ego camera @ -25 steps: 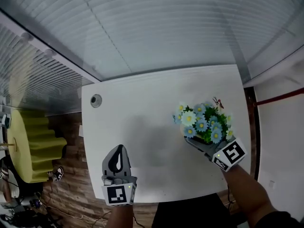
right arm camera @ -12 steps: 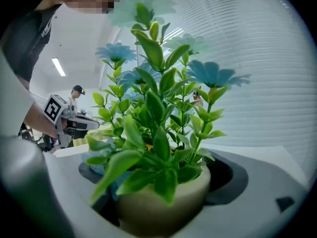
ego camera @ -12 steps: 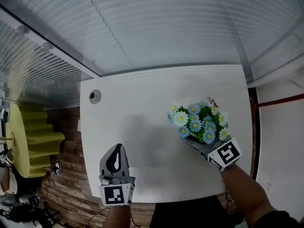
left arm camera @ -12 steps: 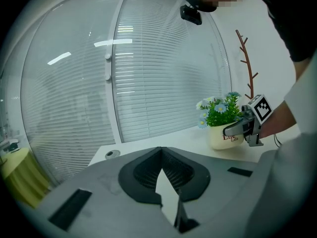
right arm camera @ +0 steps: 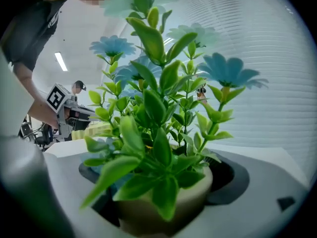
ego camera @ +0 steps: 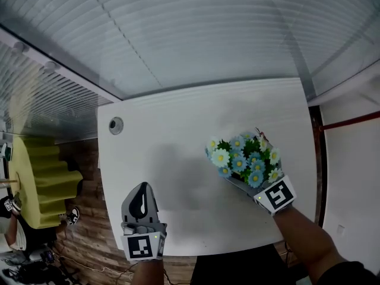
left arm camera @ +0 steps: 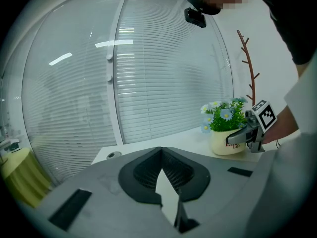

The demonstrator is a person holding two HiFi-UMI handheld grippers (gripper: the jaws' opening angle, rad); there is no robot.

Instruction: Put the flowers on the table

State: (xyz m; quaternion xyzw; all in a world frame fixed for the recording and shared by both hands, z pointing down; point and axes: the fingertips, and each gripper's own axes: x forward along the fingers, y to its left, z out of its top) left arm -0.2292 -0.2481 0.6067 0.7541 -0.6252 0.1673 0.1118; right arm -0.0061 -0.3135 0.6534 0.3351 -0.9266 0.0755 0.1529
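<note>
The flowers are blue and white daisies with green leaves in a cream pot. My right gripper is shut on the pot over the right part of the white table. In the right gripper view the pot sits between the jaws and the leaves fill the frame. From the left gripper view the pot's base is at or just above the tabletop; I cannot tell if it touches. My left gripper hangs at the table's near left edge, shut and holding nothing.
A round grommet sits in the table's far left corner. Window blinds run along the far side. A yellow chair stands on the wood floor to the left. A brown branch-shaped stand rises behind the pot.
My right gripper has carried the flowers a little to the left, toward the table's middle. The left gripper has barely shifted.
</note>
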